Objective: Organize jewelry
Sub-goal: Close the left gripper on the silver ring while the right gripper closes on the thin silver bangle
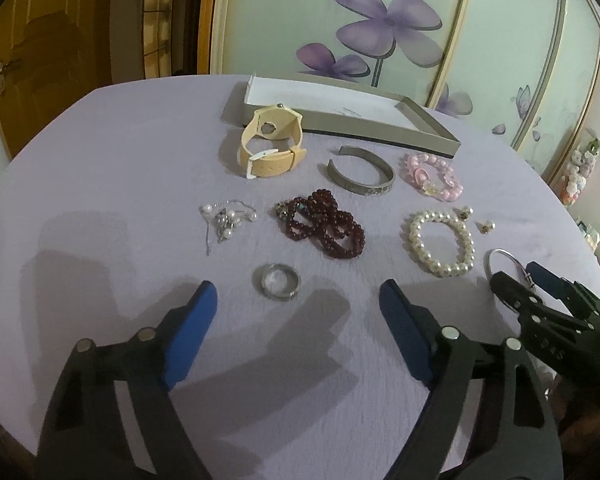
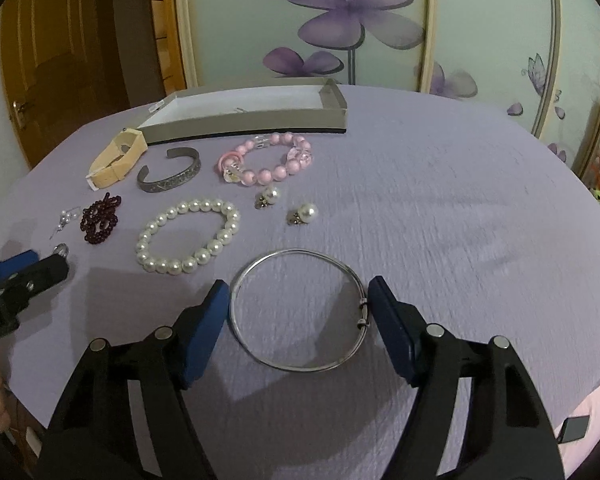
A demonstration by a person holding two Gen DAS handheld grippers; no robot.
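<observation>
Jewelry lies on a lilac tablecloth (image 1: 120, 152). My left gripper (image 1: 298, 296) is open just behind a small silver ring (image 1: 276, 281). Beyond lie a dark red bead strand (image 1: 324, 224), a pearl chain tangle (image 1: 226, 218), a beige watch (image 1: 270, 144), a grey cuff (image 1: 362, 176), a pink bead bracelet (image 1: 432, 176) and a pearl bracelet (image 1: 442, 242). My right gripper (image 2: 296, 296) is open with its jaws on either side of a thin silver bangle (image 2: 300, 308). It also shows in the left wrist view (image 1: 516, 276). Two pearl earrings (image 2: 304, 214) lie ahead.
A shallow grey box (image 1: 428, 120) with a white inside stands at the back of the table; it also shows in the right wrist view (image 2: 252, 122). A flowered wardrobe (image 2: 340, 20) stands behind. The table's round edge (image 2: 580, 392) is near on the right.
</observation>
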